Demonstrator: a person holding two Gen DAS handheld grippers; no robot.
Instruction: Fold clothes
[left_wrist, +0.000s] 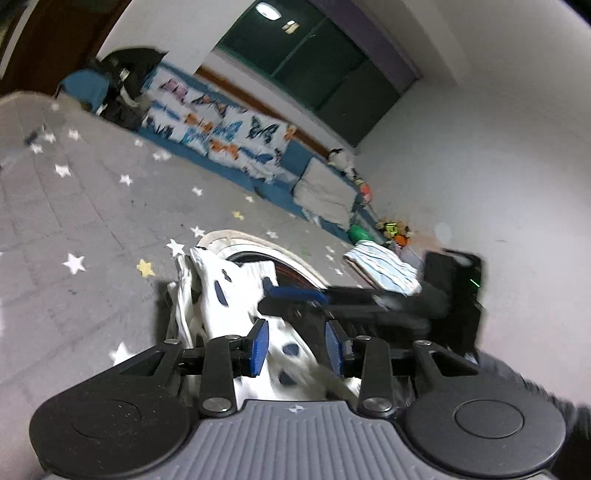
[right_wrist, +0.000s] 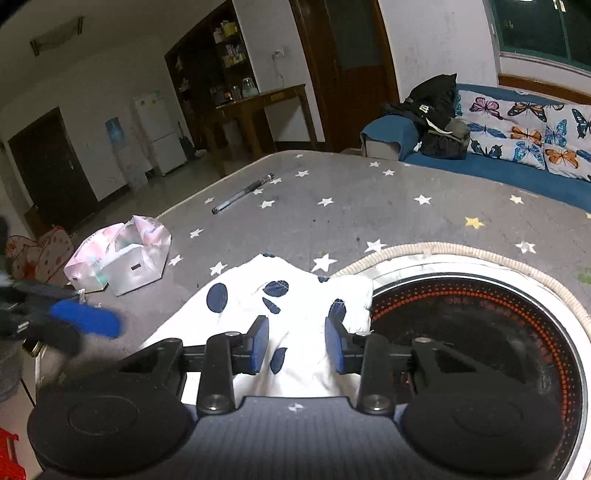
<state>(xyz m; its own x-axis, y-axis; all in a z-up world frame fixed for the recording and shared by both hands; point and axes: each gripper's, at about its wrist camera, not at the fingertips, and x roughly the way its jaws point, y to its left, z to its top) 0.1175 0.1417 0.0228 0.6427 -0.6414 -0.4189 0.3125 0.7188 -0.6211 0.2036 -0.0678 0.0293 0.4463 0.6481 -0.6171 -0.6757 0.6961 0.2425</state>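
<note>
Blue pads line both jaws of the left hand-held gripper (left_wrist: 295, 347), which stand apart with a white cloth garment with dark blue spots (left_wrist: 236, 284) bunched between them; the picture is blurred, so I cannot tell whether the pads press on the cloth. Seen from the right wrist, the right hand-held gripper (right_wrist: 296, 345) also has its jaws parted, and the same spotted garment (right_wrist: 280, 295) runs loosely between them, touching neither pad. The garment lies on the grey star-patterned worktop (right_wrist: 369, 199), its right edge draped over the rim of a round black inset with a ring of orange dots (right_wrist: 480, 325). At the left of that view the left hand-held gripper (right_wrist: 79, 325) shows as a blurred blue and black shape. Farther out on the worktop lie a crumpled pink and white bag (right_wrist: 122, 254) and a dark pen (right_wrist: 242, 194). Beyond the worktop stands a blue sofa with butterfly-print cushions (right_wrist: 517, 133).
</note>
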